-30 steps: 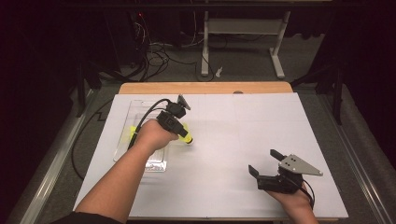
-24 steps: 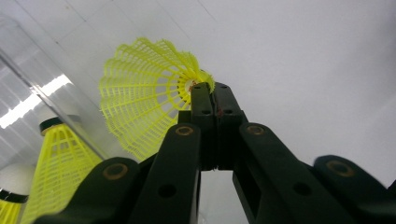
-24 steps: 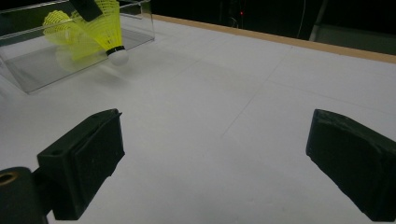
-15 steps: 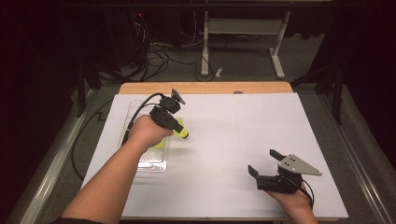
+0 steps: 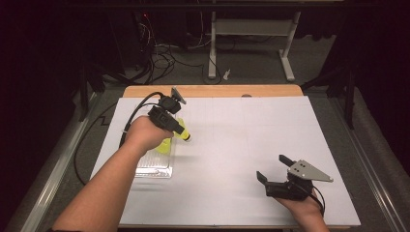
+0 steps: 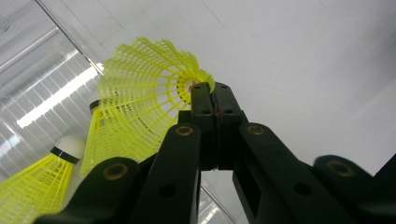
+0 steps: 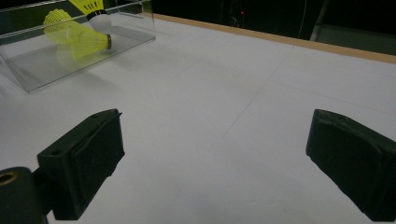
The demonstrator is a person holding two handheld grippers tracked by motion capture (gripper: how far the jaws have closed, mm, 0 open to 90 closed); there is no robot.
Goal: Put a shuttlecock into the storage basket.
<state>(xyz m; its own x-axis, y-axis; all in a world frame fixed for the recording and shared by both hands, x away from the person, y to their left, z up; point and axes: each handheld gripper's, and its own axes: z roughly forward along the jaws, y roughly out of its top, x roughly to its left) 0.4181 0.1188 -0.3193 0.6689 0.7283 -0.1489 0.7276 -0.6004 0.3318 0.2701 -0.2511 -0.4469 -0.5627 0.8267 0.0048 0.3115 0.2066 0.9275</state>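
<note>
Jaws — shuttlecock [image 6: 149,88] lifted, farther forward

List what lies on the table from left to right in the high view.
Clear plastic box → left claw shut on a yellow shuttlecock → bare white tabletop → right claw, open.
</note>
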